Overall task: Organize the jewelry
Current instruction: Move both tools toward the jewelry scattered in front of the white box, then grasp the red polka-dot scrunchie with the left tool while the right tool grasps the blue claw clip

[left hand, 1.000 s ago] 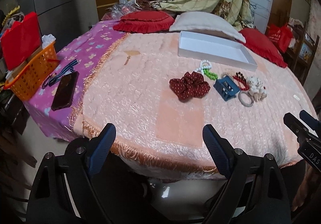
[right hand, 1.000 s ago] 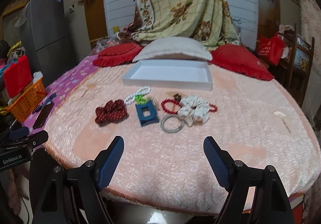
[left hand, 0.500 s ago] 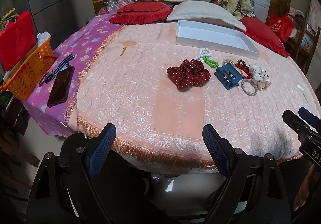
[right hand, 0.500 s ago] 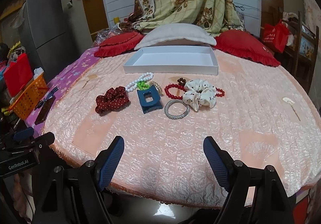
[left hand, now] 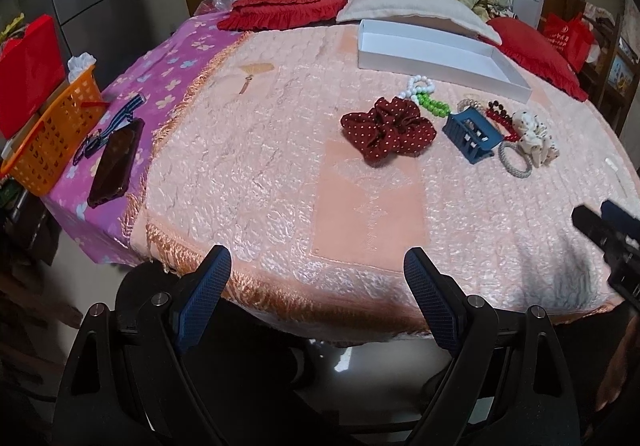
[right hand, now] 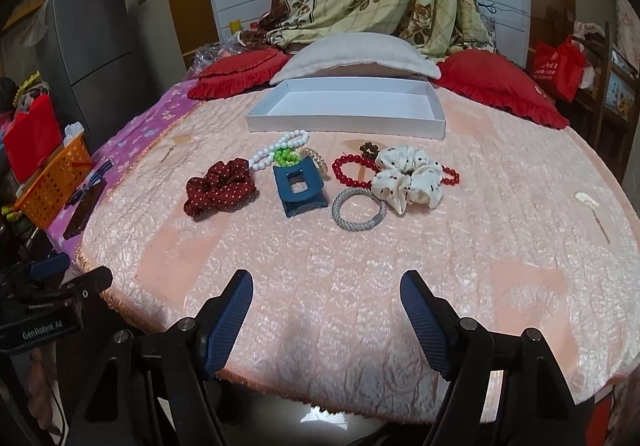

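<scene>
On the pink bedspread lie a dark red dotted scrunchie, a blue claw clip, a silver hair ring, a white dotted scrunchie, red bead bracelets, and white and green bead strands. An empty white tray sits behind them. My left gripper and right gripper are both open and empty, at the near edge of the bed, well short of the items.
A phone and a lanyard lie on the purple cloth at left, beside an orange basket. Red and grey pillows line the far side. A small hairpin lies at right.
Both grippers have moved forward and higher over the bed's near edge, so the items look closer. Both stay open. Nothing on the bed has moved.
</scene>
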{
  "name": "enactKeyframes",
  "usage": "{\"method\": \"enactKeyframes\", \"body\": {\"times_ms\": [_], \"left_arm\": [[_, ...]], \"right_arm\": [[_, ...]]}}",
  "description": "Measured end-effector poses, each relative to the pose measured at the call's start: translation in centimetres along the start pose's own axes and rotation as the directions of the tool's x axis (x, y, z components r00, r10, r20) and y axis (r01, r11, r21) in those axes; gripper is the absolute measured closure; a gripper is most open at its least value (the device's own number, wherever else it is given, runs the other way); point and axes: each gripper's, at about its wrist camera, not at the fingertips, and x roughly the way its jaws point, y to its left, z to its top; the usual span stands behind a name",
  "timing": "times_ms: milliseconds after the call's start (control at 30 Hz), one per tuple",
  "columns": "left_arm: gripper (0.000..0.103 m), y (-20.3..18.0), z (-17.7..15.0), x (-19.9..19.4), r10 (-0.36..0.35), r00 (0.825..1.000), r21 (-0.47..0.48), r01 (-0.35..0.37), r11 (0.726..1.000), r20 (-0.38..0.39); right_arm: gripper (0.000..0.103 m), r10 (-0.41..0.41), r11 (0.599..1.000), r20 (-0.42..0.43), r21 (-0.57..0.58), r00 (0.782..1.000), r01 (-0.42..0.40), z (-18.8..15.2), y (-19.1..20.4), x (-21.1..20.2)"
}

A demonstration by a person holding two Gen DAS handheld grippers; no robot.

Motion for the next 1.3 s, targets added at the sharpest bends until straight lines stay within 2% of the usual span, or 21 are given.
{"method": "enactKeyframes", "body": {"times_ms": [300,400,433,533,733,900,1033,1167,1300], "left_arm": [[0.014,-0.4,0.4,2.7,0.028,0.999,0.04,-0.027,0.999,-0.046],[0.014,-0.3,0.5,3.5,0.031,0.998,0.048,-0.028,0.998,-0.058],[0.014,-0.2,0.7,3.8,0.025,0.998,0.05,-0.022,0.999,-0.065],[0.014,0.3,1.9,4.3,-0.016,0.997,0.038,0.019,0.999,-0.074],[0.014,1.6,6.3,5.4,-0.122,0.992,-0.012,0.122,0.992,-0.035],[0.014,2.1,9.1,8.3,-0.209,0.976,-0.035,0.207,0.978,-0.053],[0.014,2.3,10.6,10.9,-0.3,0.949,-0.076,0.294,0.953,-0.092],[0.014,2.0,11.4,12.7,-0.359,0.926,-0.102,0.348,0.932,-0.114],[0.014,1.0,11.8,14.2,-0.381,0.912,-0.108,0.368,0.924,-0.15]], "right_arm": [[0.029,0.012,1.0,-0.036,-0.026,0.999,-0.013,2.2,-0.4,3.5],[0.04,0.028,0.999,-0.054,-0.026,0.998,-0.03,2.8,-0.5,4.7],[0.04,0.037,0.999,-0.06,-0.018,0.997,-0.039,3.1,-0.7,5.0],[0.042,0.068,0.998,-0.065,0.01,0.996,-0.067,4.1,-1.5,6.1],[0.042,0.116,0.991,-0.081,0.071,0.99,-0.111,6.0,-2.8,8.0],[0.042,0.177,0.981,-0.119,0.103,0.977,-0.165,6.8,-3.0,10.2],[0.042,0.2,0.977,-0.133,0.109,0.971,-0.186,7.3,-2.5,11.9],[0.042,0.218,0.972,-0.147,0.122,0.965,-0.201,7.9,-2.1,13.3],[0.051,0.222,0.972,-0.172,0.113,0.96,-0.205,8.2,-1.5,14.7]]}}
